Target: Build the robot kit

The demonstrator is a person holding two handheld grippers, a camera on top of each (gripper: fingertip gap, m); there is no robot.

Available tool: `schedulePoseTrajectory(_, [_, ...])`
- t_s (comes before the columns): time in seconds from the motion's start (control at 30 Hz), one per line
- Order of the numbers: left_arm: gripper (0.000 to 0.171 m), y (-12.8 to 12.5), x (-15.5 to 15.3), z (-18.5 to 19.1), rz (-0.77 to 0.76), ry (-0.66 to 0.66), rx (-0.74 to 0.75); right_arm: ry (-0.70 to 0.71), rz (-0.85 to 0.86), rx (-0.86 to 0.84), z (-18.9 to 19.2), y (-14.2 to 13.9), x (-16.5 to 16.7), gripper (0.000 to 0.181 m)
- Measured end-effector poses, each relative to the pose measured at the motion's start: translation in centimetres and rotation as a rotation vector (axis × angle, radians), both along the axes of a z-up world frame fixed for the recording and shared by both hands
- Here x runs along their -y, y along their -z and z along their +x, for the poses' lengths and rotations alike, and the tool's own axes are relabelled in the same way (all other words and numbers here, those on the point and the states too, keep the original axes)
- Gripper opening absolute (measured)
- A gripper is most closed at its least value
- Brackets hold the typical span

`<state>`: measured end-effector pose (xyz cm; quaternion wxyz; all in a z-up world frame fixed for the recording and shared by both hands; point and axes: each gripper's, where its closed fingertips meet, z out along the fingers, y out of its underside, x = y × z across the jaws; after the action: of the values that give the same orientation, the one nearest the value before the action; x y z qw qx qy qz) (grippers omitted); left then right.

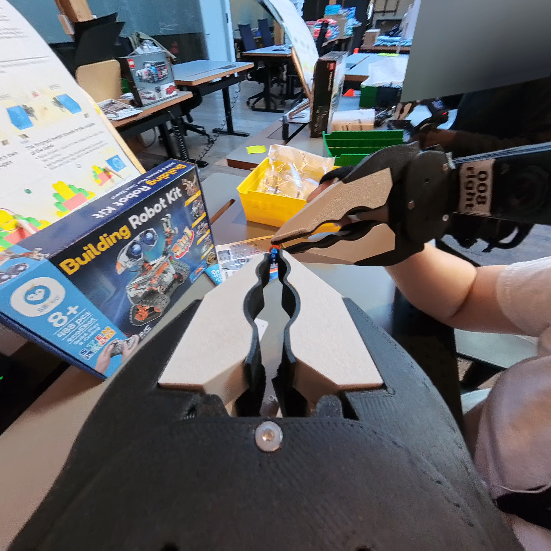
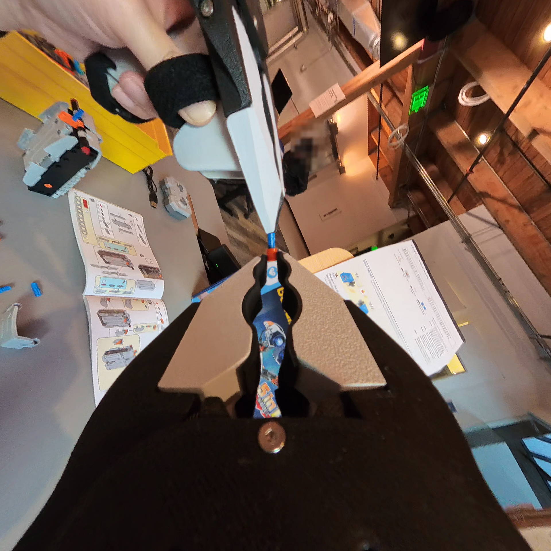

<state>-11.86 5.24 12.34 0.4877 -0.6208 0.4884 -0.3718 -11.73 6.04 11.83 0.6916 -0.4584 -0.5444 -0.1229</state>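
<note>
While the left gripper (image 1: 273,257) clamps a blue pin (image 1: 273,255), the right gripper (image 1: 278,242) clamps its orange piece (image 2: 270,254), w/ a kit box (image 1: 119,262) left.

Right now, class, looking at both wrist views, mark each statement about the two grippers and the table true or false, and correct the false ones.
1. The left gripper pinches a blue pin. True.
2. The right gripper is wide open. False: it is shut on an orange piece at the pin's end.
3. The yellow bin holds clear plastic bags. True.
4. The instruction booklet is closed. False: it lies open.
5. The robot kit box is red. False: blue.
</note>
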Motion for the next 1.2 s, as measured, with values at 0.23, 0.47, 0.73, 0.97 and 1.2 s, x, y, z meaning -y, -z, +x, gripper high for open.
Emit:
schedulePoseTrajectory(0.23, [0.003, -0.4, 0.7, 0.1, -0.067, 0.071, 0.051, -0.162, -0.063, -0.1, 0.0, -0.2, 0.9, 0.004])
schedulePoseTrajectory(0.47, [0.003, -0.8, 1.2, 0.0, -0.071, 0.093, 0.065, -0.245, -0.084, -0.178, -0.1, -0.7, 1.4, 0.004])
schedulePoseTrajectory(0.73, [0.003, -1.0, 1.5, 0.0, -0.038, 0.077, 0.056, -0.245, -0.089, -0.177, 0.0, -0.9, 1.6, 0.004])
schedulePoseTrajectory(0.97, [0.003, -1.0, 1.4, 0.1, -0.039, 0.074, 0.059, -0.24, -0.095, -0.178, 0.1, -0.9, 1.6, 0.004])
schedulePoseTrajectory(1.2, [0.003, -1.1, 1.5, 0.0, -0.038, 0.078, 0.062, -0.24, -0.095, -0.178, 0.1, -1.0, 1.7, 0.004])
